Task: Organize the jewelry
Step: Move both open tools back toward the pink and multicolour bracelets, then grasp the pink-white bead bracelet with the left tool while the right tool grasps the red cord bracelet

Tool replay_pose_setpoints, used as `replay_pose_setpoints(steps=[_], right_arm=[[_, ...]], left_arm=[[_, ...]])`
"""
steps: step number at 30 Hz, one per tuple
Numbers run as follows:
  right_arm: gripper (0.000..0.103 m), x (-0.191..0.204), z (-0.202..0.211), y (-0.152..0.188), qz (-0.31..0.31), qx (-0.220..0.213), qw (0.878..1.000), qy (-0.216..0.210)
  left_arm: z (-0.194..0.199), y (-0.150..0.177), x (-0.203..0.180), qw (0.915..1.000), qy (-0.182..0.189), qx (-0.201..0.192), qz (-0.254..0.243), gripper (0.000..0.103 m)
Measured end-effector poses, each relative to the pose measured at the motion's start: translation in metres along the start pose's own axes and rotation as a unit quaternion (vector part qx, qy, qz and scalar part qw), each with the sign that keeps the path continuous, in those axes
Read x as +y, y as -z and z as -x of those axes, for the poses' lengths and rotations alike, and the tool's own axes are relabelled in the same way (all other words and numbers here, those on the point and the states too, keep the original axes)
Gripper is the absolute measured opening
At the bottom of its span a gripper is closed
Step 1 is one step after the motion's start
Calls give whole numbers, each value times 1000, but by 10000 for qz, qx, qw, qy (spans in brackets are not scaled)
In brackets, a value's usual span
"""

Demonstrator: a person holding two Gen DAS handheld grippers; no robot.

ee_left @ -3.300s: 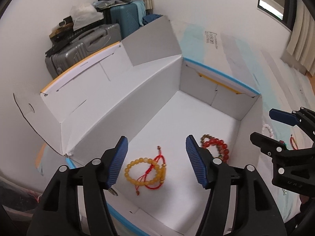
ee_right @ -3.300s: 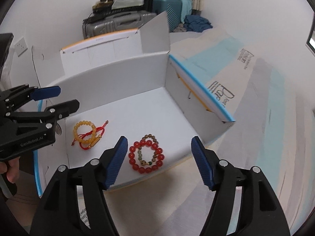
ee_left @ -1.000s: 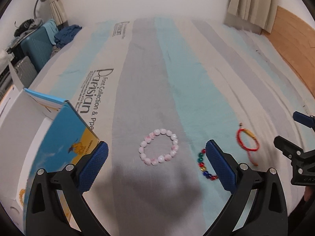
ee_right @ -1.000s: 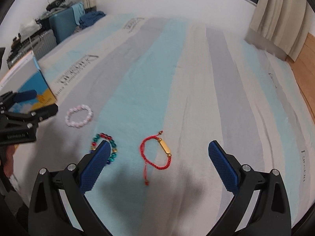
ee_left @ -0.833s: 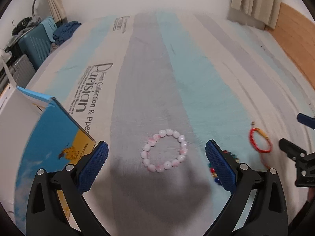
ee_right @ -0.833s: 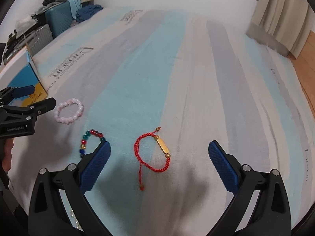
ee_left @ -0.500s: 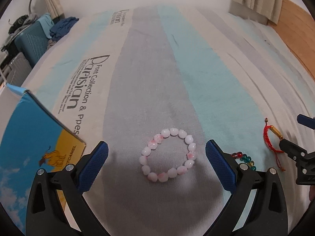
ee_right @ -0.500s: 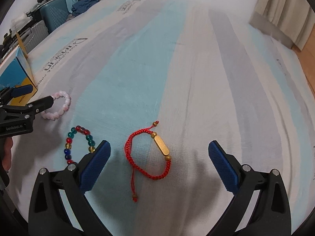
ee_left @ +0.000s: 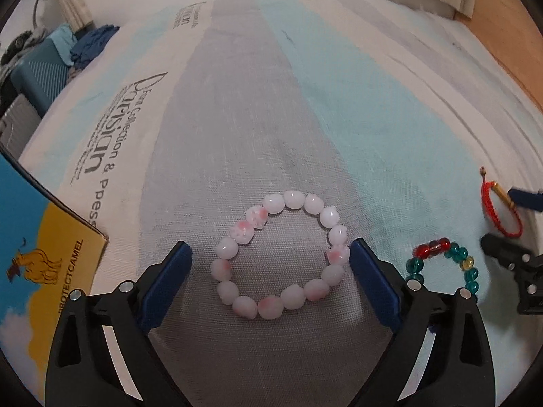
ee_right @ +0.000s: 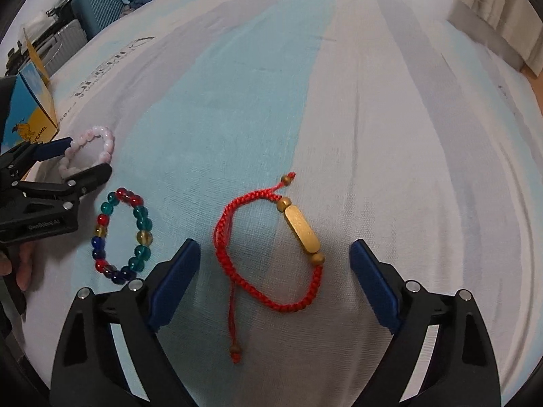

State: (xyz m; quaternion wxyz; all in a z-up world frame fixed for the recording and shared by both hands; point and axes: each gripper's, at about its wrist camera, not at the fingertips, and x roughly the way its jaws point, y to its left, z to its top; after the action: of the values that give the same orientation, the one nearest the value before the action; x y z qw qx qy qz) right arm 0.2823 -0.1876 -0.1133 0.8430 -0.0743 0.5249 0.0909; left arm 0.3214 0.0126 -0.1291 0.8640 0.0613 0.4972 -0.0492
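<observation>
Three bracelets lie loose on the striped bedsheet [ee_right: 339,101], so collecting seems unfinished here. The left gripper [ee_left: 269,271], jaws wide and empty, straddles the pale pink beaded bracelet [ee_left: 280,254]; the right gripper [ee_right: 275,271], equally wide and empty, brackets the red braided cord bracelet [ee_right: 268,247], whose gold bar runs diagonally away and leftward, tail trailing toward the camera. The multicoloured glass-bead bracelet [ee_right: 122,234] lies between them.

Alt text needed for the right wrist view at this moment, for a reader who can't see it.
The open right gripper hovers over a red cord bracelet with a gold bar, lying flat on a striped bedsheet. To its left lie a multicolored bead bracelet and, beyond it, a pink bead bracelet framed by the open left gripper.
</observation>
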Motion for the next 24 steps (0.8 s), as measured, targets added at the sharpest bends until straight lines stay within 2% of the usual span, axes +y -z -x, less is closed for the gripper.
replay_pose_setpoints(steps=[2,6,8,9,11,12,16,24], right_arm=[[81,-1,1,0,-36,-18,10000,-15],[58,0,5,-1,29,-19,10000,-54],[48,2,8,-2,128,-7,9999,-58],[39,3,9,-3,141,-5,9999,-61],[29,1,11,-3,80,6,9999,-84],[25,0,13,-3,56,0,9999,-97],[16,-1,22,-2,49,-59,9999,-72],[14,-2,45,-7,4,-232,9997,-60]], left_arm=[[0,0,0,10000,3,-16,-2,89],[3,2,1,9999,98,-35,50,75],[6,2,1,9999,101,-22,39,57],[8,1,2,10000,97,-13,18,50],[10,1,3,9999,127,13,0,25],[12,1,4,9998,173,28,16,22],[19,0,5,9997,230,61,20,22],[37,-3,2,9998,201,-45,17,22]])
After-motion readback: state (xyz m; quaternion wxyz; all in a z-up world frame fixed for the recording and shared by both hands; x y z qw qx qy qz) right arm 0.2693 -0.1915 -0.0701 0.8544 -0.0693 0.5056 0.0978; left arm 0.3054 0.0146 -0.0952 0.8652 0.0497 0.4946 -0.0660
